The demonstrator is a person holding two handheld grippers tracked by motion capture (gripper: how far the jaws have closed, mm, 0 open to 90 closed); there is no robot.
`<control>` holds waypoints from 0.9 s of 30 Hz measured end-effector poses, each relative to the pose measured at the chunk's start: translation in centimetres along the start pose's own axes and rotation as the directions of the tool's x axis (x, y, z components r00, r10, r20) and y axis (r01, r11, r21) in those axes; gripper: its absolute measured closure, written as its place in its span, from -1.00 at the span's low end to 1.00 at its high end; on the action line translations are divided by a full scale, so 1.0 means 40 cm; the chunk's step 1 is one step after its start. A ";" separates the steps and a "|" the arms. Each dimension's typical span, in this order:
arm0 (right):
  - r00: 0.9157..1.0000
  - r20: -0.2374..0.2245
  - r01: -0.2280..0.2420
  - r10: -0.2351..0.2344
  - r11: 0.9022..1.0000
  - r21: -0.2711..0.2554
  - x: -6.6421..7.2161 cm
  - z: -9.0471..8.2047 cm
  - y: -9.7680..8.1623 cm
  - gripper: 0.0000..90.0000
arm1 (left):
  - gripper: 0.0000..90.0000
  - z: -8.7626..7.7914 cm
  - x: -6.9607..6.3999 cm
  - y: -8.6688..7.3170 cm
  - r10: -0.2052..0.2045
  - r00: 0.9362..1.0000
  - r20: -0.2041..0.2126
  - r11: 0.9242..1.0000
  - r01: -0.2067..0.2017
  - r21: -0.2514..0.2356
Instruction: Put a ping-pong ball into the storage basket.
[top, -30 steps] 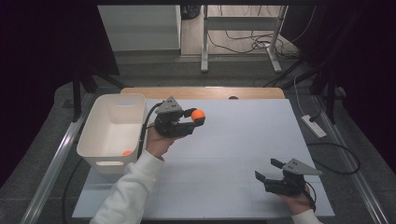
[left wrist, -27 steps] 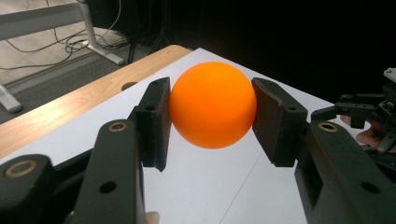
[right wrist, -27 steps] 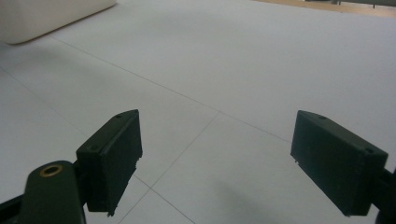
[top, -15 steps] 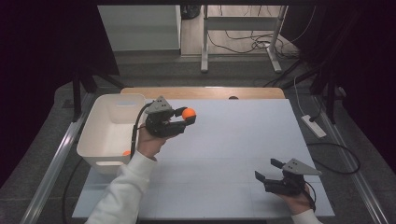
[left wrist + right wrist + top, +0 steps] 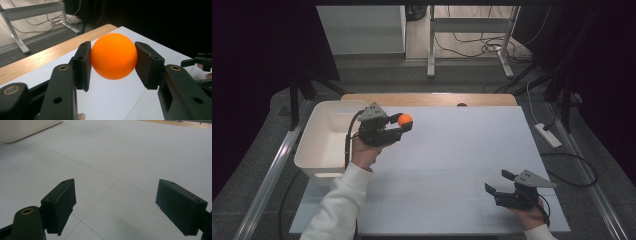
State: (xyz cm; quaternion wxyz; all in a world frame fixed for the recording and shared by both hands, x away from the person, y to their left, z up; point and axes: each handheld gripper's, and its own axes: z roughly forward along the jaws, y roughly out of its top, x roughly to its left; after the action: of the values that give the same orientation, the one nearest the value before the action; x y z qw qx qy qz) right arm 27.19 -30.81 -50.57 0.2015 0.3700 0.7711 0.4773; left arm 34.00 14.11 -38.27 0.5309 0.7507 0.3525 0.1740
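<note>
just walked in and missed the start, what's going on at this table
A person is working at a white table with a two-jaw gripper in each hand. The left gripper has its jaws shut on an orange ball and holds it above the table, just beside a white bin at the table's left edge. The right gripper sits low near the table's front right corner, jaws wide open with nothing between them.
</note>
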 end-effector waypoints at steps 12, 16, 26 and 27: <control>1.000 0.006 -0.004 0.004 1.000 -0.005 -0.002 0.000 0.002 -0.64 | 0.12 -0.055 0.042 -0.013 -0.034 0.998 -0.059 0.999 0.033 -0.014; 1.000 0.005 -0.002 0.002 1.000 -0.003 -0.003 0.001 0.002 -0.64 | 0.12 -0.070 0.055 -0.018 -0.045 0.996 -0.072 0.999 0.044 -0.014; 1.000 0.004 -0.003 0.003 1.000 -0.006 -0.002 0.001 0.002 -0.64 | 0.12 -0.104 0.076 -0.024 -0.062 0.993 -0.102 0.998 0.060 -0.025; 1.000 0.003 -0.004 0.004 1.000 -0.005 -0.002 0.001 0.002 -0.64 | 0.12 -0.107 0.078 -0.024 -0.065 0.993 -0.103 0.998 0.062 -0.027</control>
State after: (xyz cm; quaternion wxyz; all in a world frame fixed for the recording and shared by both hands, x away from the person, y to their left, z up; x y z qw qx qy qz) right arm 27.30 -30.84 -50.50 0.2029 0.3717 0.7689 0.4791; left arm 33.10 19.41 -37.90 0.5259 0.7228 0.4012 0.2000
